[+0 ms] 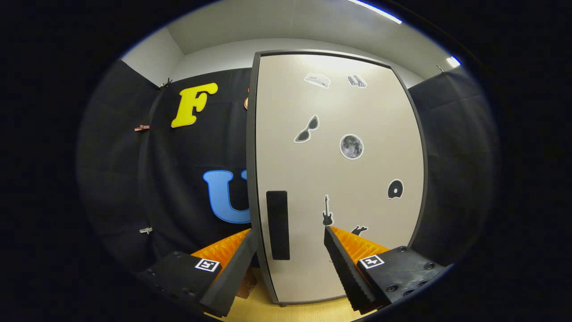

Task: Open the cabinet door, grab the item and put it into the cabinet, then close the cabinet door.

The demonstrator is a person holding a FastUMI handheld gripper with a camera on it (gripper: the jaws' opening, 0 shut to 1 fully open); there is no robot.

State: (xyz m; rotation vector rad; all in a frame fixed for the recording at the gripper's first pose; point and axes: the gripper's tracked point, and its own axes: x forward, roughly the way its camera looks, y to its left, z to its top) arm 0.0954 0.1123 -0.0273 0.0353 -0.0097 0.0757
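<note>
Black cloth wall on the left, hung with small clips. Next, one gripper finger low down, just left of the door edge. Then the tall cabinet door, shut, pale with a dark frame. Long black handle near its left edge, right between the wide-open fingers of the gripper. Nothing squeezed. Little stickers on the door: sunglasses, moon, guitar. More dark cloth on the right. Wooden table under it all.
</note>
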